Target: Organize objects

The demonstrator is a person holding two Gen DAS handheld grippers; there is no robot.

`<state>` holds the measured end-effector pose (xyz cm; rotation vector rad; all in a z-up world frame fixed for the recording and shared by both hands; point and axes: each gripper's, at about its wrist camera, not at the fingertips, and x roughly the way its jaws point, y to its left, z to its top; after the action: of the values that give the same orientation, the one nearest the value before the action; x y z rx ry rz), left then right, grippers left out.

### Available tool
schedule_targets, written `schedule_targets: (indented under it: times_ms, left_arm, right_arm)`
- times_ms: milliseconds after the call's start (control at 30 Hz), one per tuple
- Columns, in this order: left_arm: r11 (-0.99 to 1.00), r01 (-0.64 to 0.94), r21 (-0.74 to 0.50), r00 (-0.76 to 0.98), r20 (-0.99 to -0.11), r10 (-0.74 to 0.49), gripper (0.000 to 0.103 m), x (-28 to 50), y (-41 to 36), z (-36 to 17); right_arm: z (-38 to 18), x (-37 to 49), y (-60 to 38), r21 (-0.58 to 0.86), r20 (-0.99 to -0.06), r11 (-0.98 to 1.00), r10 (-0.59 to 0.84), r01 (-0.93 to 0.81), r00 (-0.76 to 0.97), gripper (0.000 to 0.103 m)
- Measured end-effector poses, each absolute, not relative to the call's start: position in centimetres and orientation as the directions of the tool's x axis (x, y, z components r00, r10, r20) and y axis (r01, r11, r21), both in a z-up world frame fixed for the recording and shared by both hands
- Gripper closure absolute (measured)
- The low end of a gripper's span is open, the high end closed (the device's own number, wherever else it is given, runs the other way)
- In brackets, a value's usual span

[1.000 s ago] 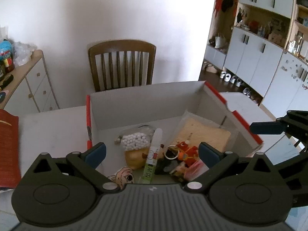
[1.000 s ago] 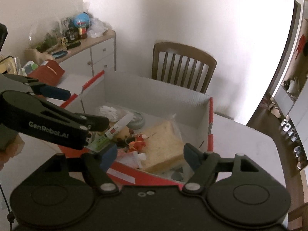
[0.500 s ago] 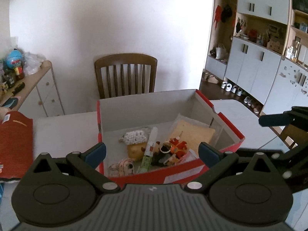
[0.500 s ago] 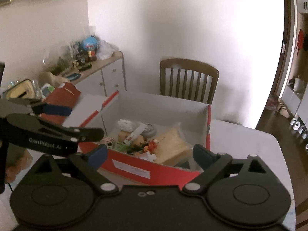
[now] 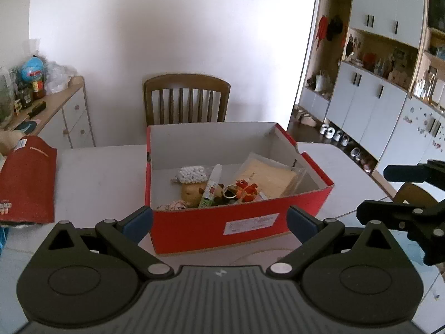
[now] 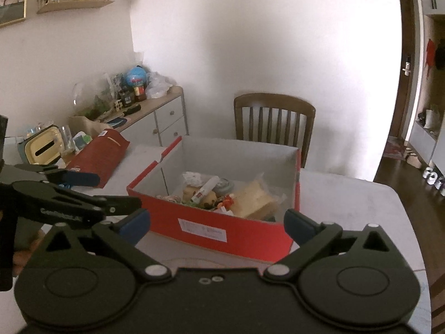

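Observation:
A red open box (image 5: 242, 222) stands on the white table (image 5: 97, 172); it also shows in the right wrist view (image 6: 222, 231). Inside lie a bagged yellow sponge (image 5: 267, 175), a white-and-green tube (image 5: 211, 186), a bag of white beads (image 5: 192, 174), a red-orange charm (image 5: 246, 188) and small toys. My left gripper (image 5: 219, 222) is open and empty, in front of the box. My right gripper (image 6: 217, 224) is open and empty, also in front of the box. Each gripper shows in the other's view (image 5: 403, 194) (image 6: 69, 192).
A red box lid (image 5: 26, 178) lies on the table at left. A wooden chair (image 5: 186, 97) stands behind the table. A cluttered sideboard (image 6: 155, 117) is at left, white cabinets (image 5: 375, 97) at right.
Both grippers have pulled back and up from over the box; the box now sits farther away and its red front wall shows. Both stay open and empty.

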<state>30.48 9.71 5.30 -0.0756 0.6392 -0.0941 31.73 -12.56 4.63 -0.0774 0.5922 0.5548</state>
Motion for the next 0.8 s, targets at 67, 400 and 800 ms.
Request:
schedule_targets:
  times_ms: [67, 400, 800]
  left_arm:
    - [0.993, 0.058, -0.103, 0.803, -0.587, -0.108, 0.000, 29.8, 9.6, 5.3]
    - [0.992, 0.060, -0.114, 0.799, -0.589, -0.116, 0.000, 26.8, 8.7, 5.0]
    - [0.997, 0.046, -0.069, 0.797, -0.599, -0.079, 0.000, 24.9, 7.8, 4.1]
  right_arm:
    - [4.6, 31.3, -13.0, 0.091, -0.547, 0.856, 0.470, -0.509, 0.693, 0.000]
    - [4.0, 28.7, -14.8, 0.113, -0.547, 0.868, 0.461, -0.484, 0.699, 0.000]
    - [2.7, 26.5, -16.4, 0.124, -0.562, 0.887, 0.433, -0.445, 0.705, 0.000]
